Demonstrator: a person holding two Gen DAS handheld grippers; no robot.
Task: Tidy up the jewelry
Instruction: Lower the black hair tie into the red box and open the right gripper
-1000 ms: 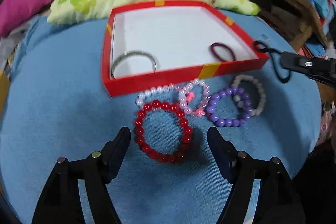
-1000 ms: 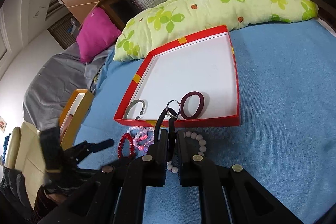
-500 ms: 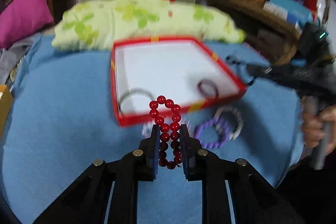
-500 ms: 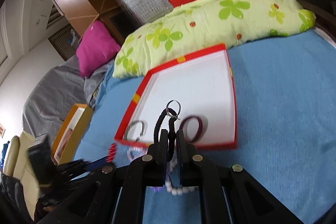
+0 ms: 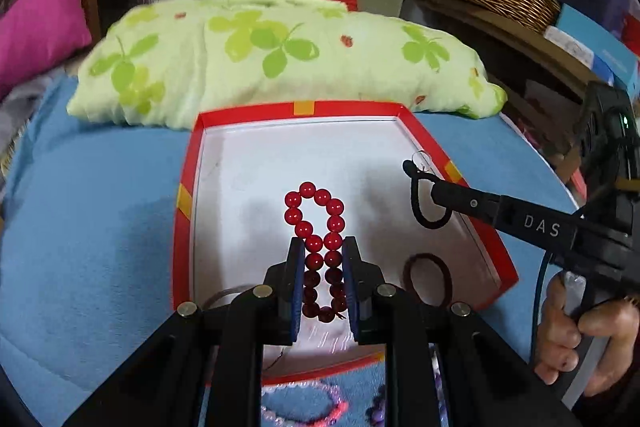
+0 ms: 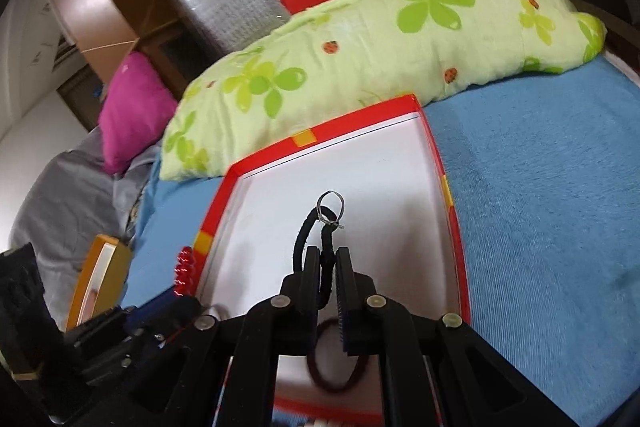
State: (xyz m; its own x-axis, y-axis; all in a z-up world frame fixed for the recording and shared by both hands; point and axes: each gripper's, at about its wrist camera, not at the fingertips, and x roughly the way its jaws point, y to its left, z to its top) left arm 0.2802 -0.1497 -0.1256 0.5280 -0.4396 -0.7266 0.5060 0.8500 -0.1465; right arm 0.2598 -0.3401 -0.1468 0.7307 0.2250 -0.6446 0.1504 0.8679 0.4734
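Both your grippers hang over the red box [image 5: 186,211]: left gripper [image 5: 319,269] pinches the red bead bracelet [image 5: 316,223], right gripper [image 6: 328,277] clamps the black cord [image 6: 310,231]; release straight down.

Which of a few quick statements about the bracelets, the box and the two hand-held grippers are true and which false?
1. The left hand-held gripper is shut on the red bead bracelet. True.
2. The right hand-held gripper is open and carries nothing. False: it is shut on the black cord with a metal ring.
3. A dark maroon band lies inside the red box. True.
4. The purple beads are in the box. False: they lie on the blue cloth outside it.
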